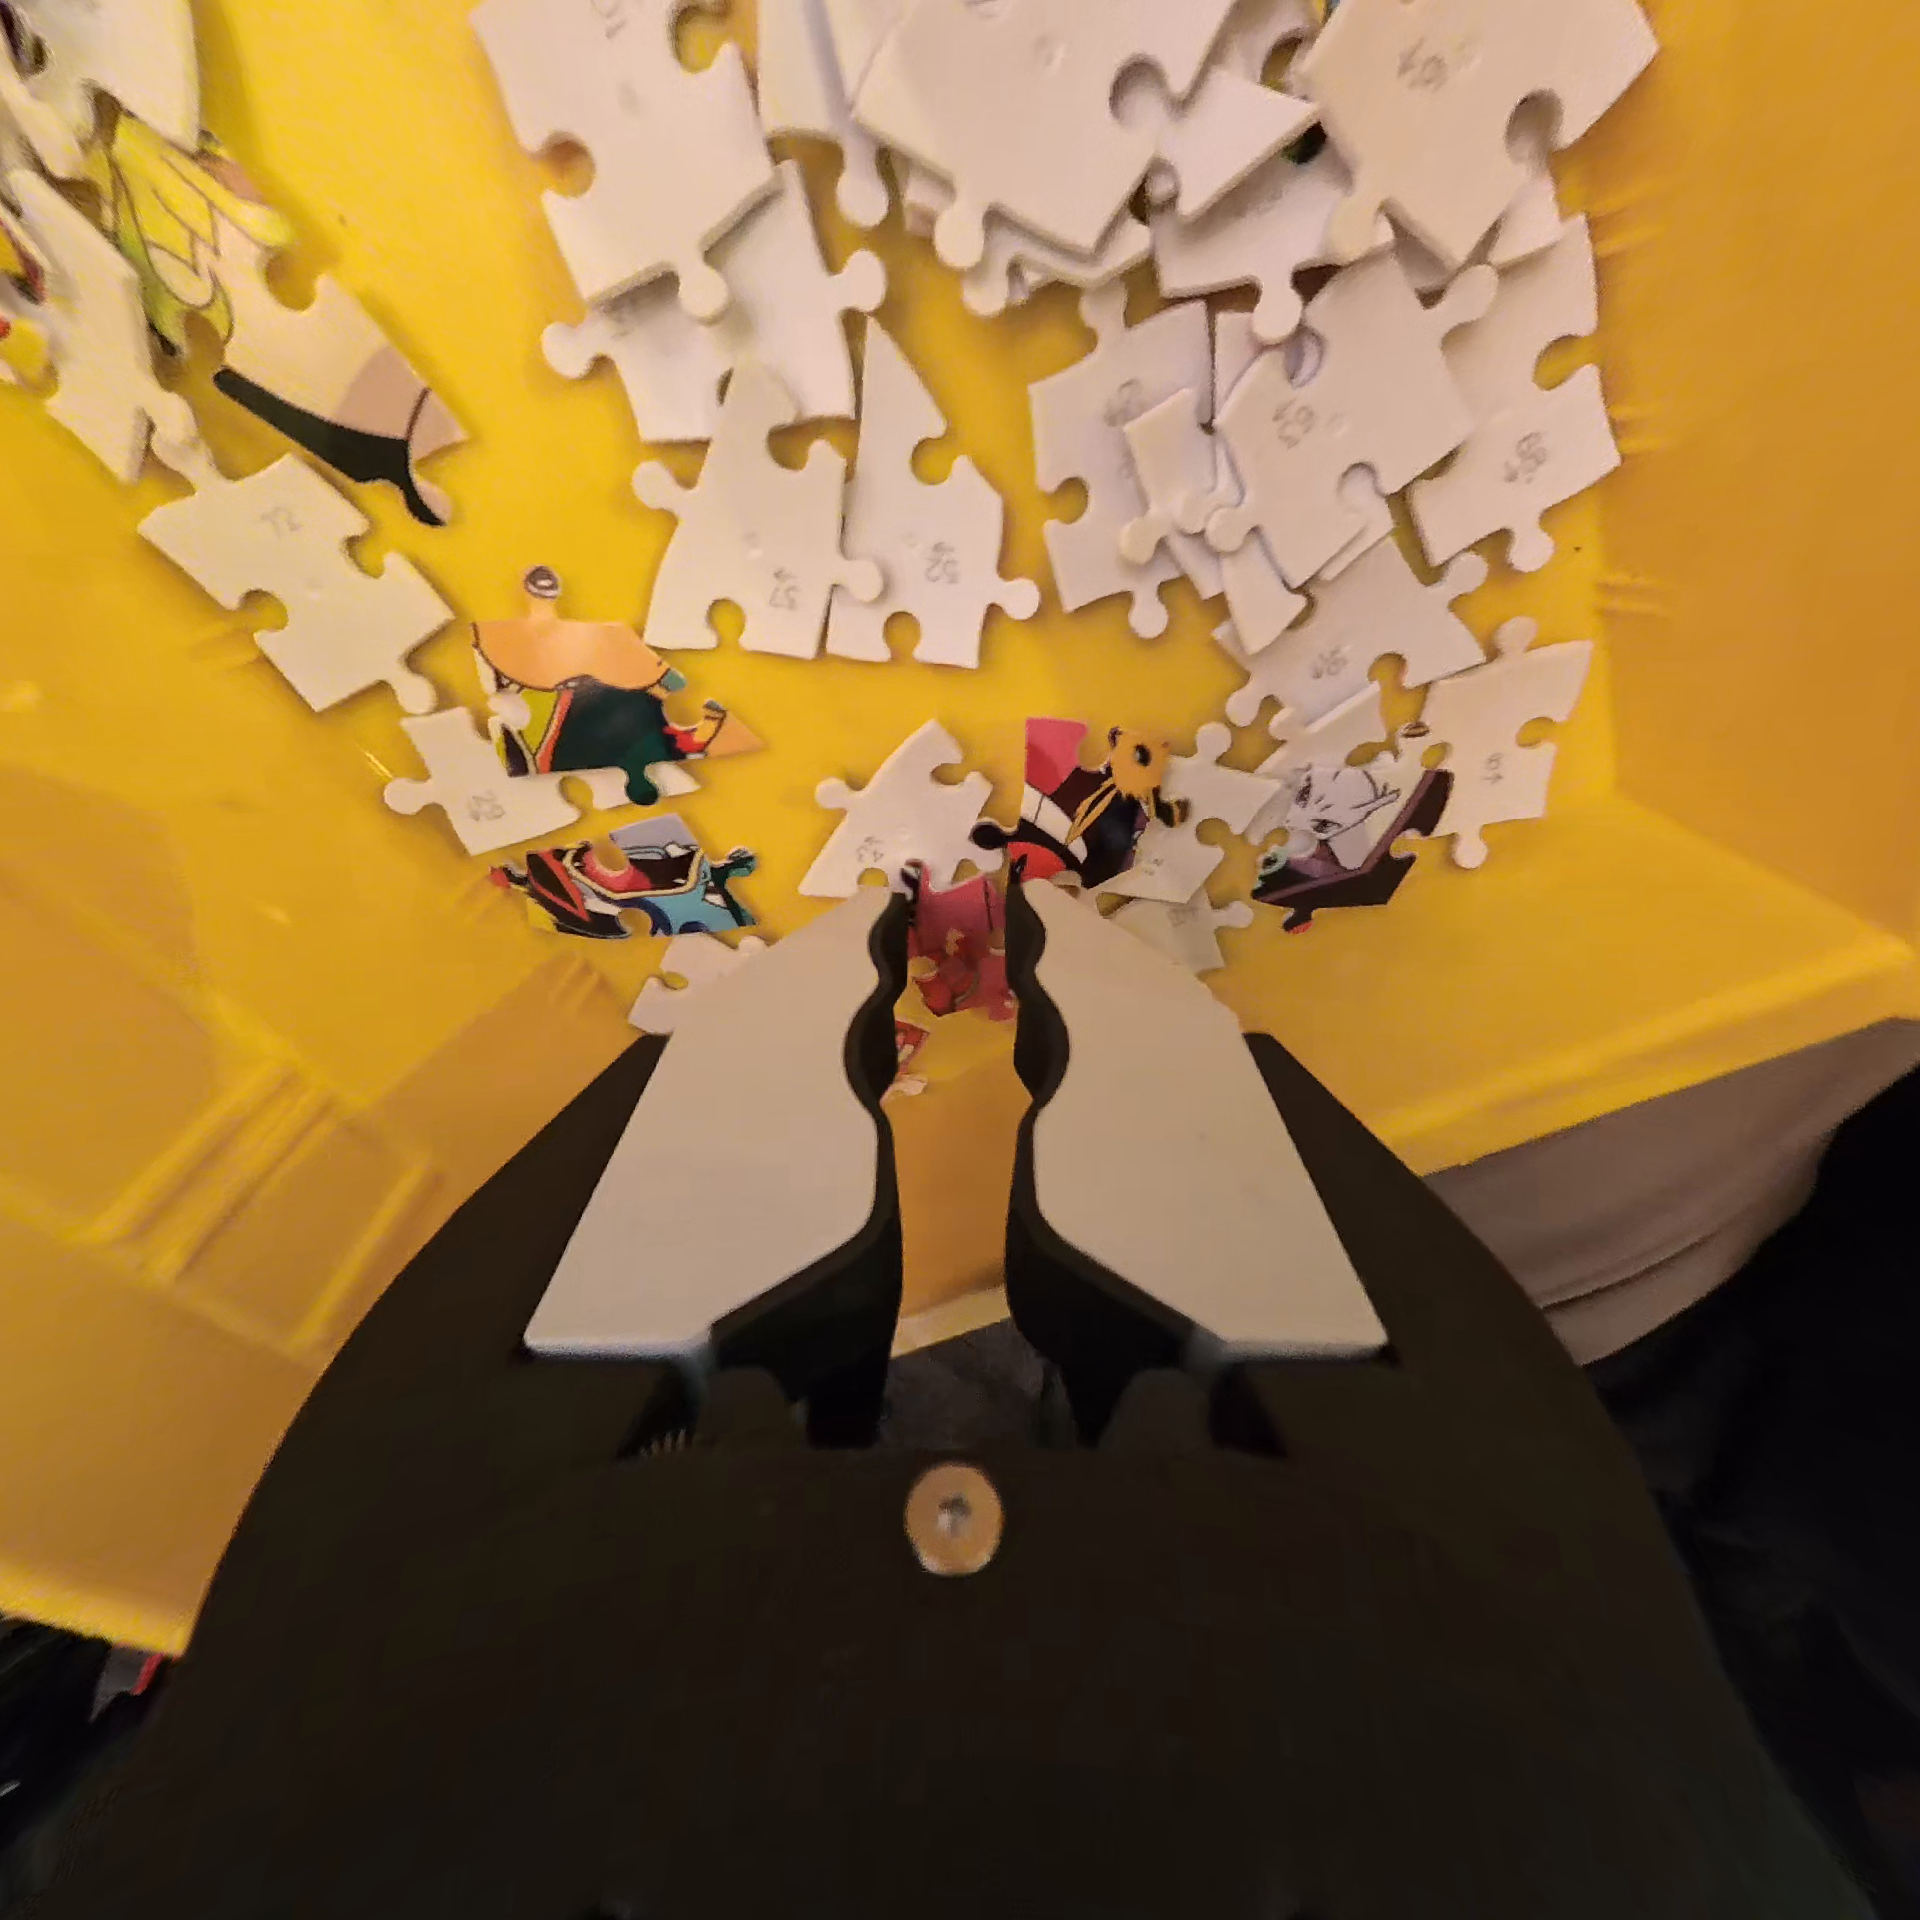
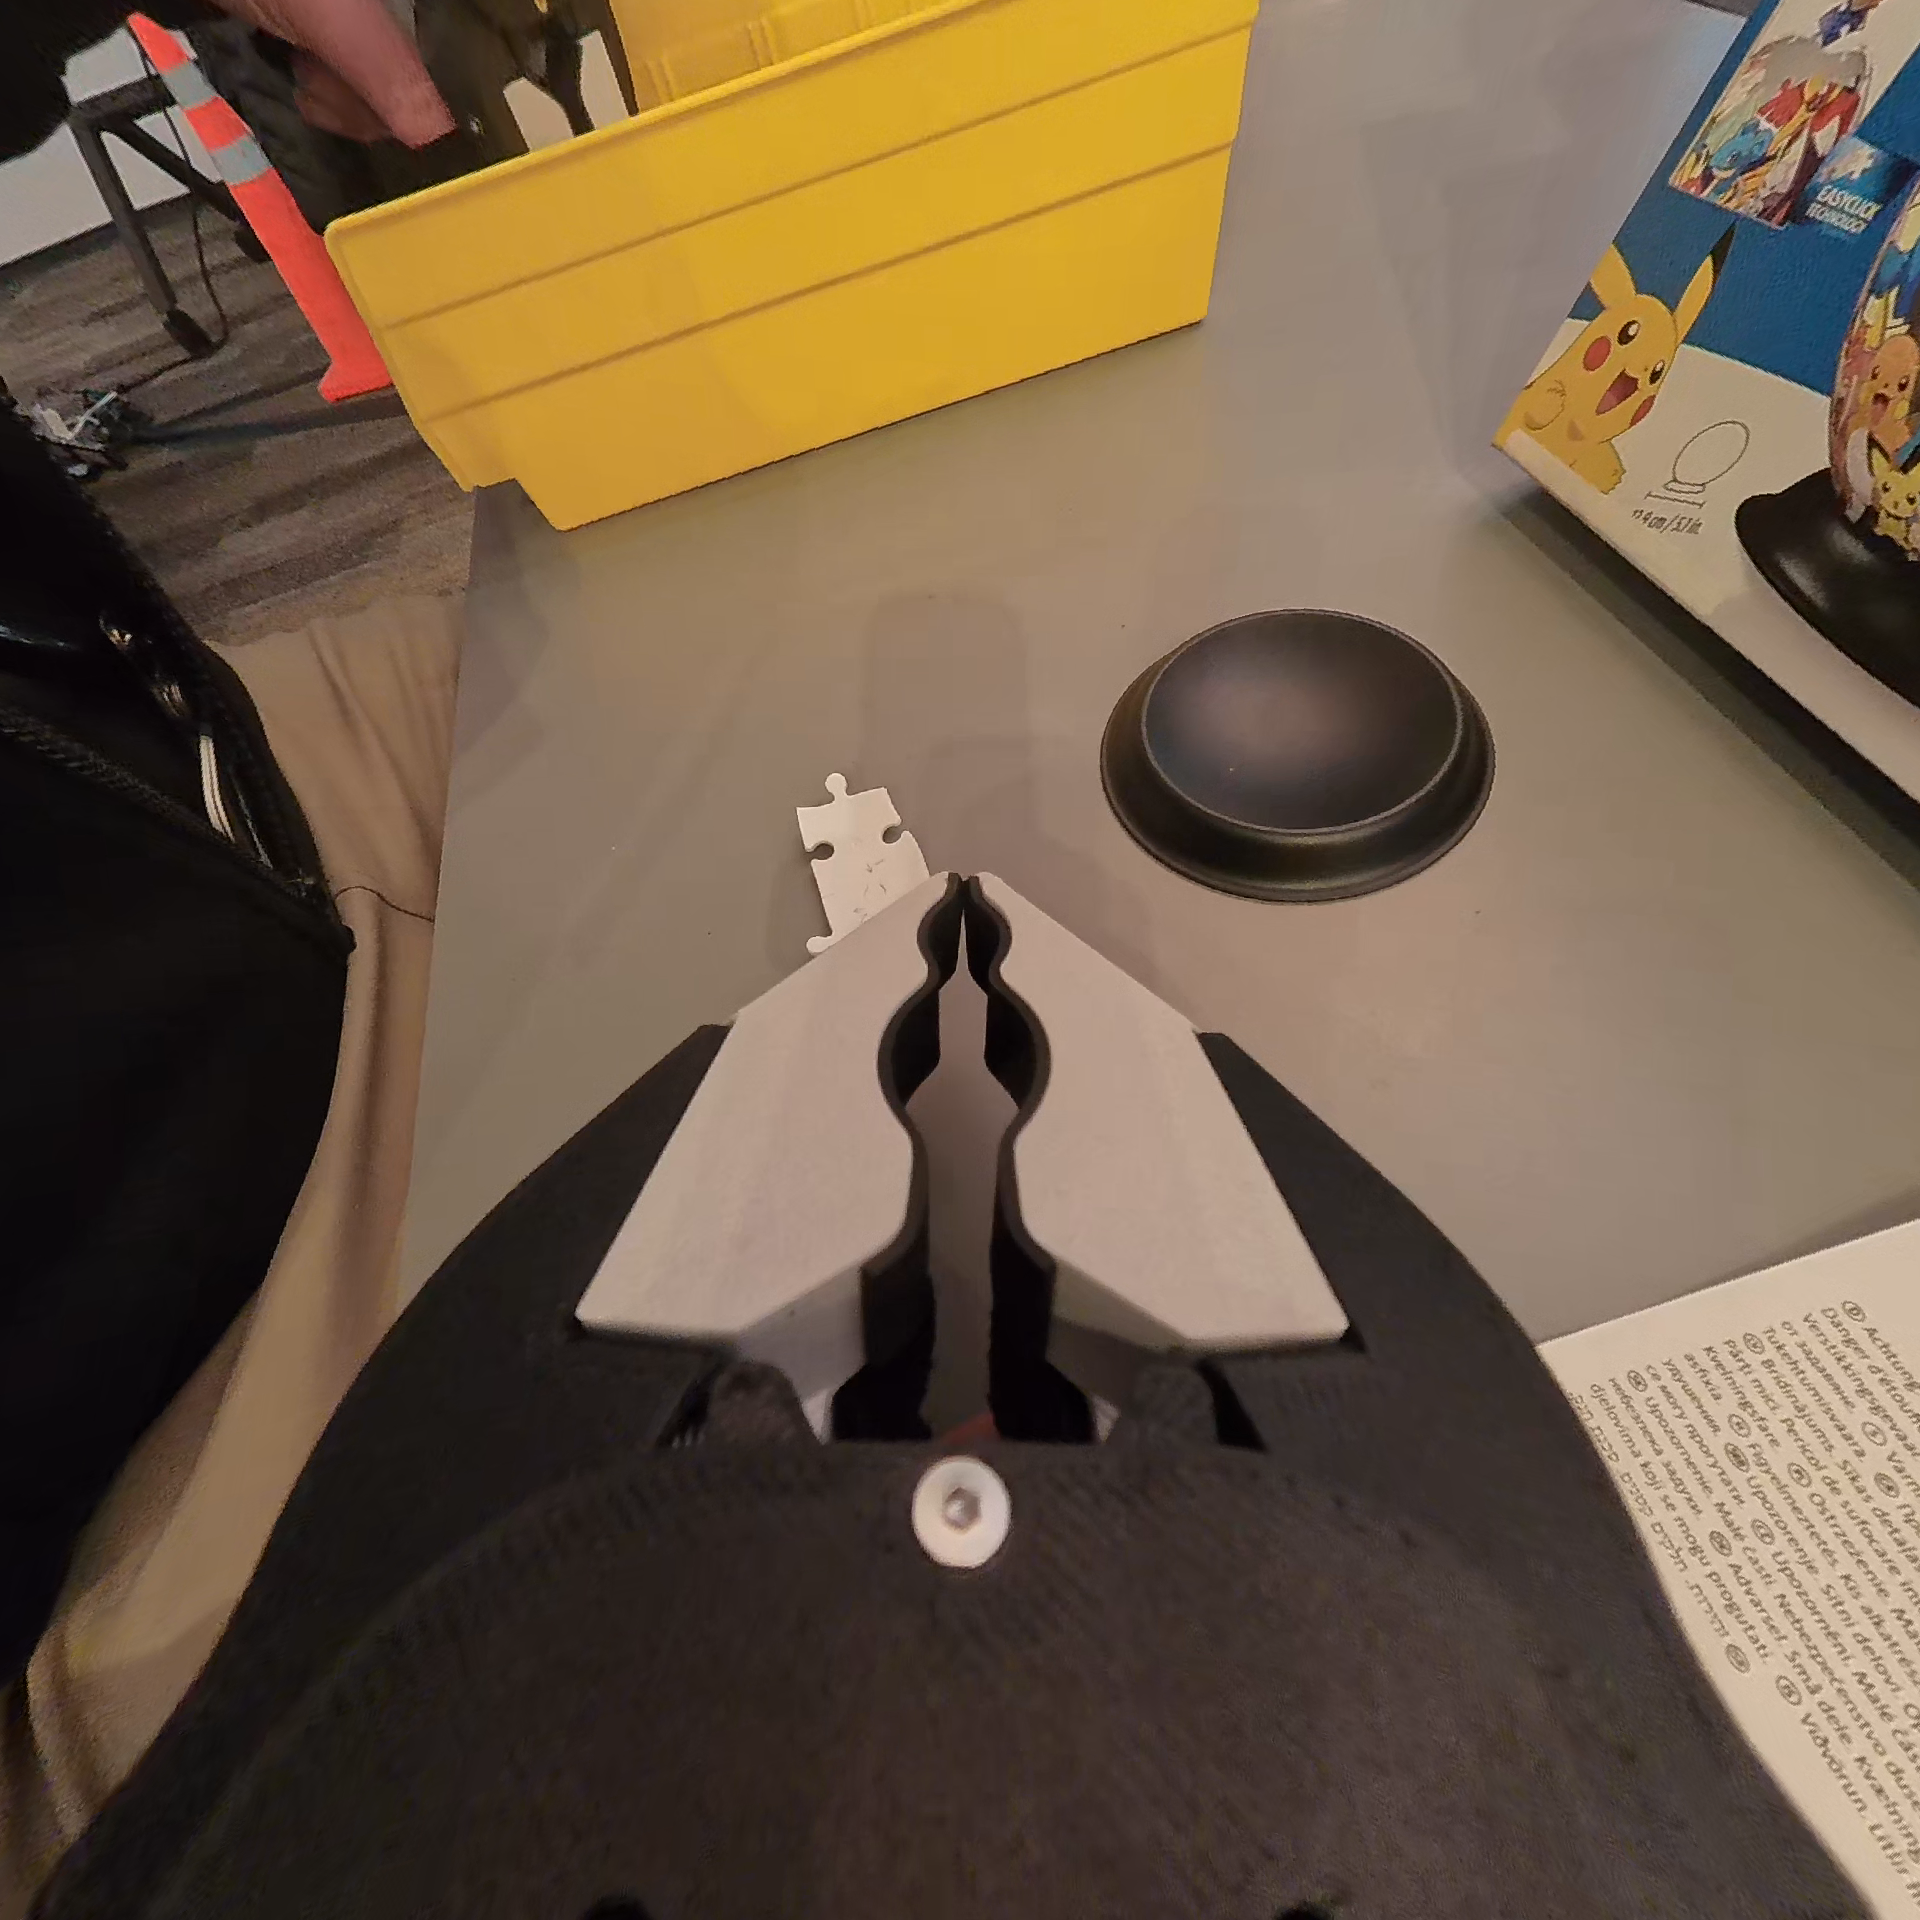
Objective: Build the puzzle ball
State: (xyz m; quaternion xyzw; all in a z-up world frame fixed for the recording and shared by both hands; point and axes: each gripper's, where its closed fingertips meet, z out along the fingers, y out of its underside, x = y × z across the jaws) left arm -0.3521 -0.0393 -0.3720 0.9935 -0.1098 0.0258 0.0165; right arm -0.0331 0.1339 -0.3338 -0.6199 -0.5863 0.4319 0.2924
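Observation:
In the left wrist view, my left gripper (image 1: 958, 885) reaches into a yellow bin (image 1: 312, 1039). Its jaws stand a little apart over a pink and red puzzle piece (image 1: 956, 951) that shows in the gap; I cannot tell if they touch it. Several loose pieces, mostly white side up (image 1: 748, 540), some printed (image 1: 592, 696), lie on the bin floor. In the right wrist view, my right gripper (image 2: 961, 883) is shut just above the grey table. A white puzzle piece (image 2: 857, 857) lies flat just left of its tips, partly hidden by the left finger.
A black round ball stand (image 2: 1299, 748) sits on the table to the right. The yellow bin (image 2: 810, 291) stands at the back left corner. The puzzle box (image 2: 1714, 364) is at the far right, a printed leaflet (image 2: 1766, 1507) at the near right. An orange cone (image 2: 270, 208) stands on the floor. About 6 cm separates my right fingertips from the white puzzle piece (image 2: 857, 857).

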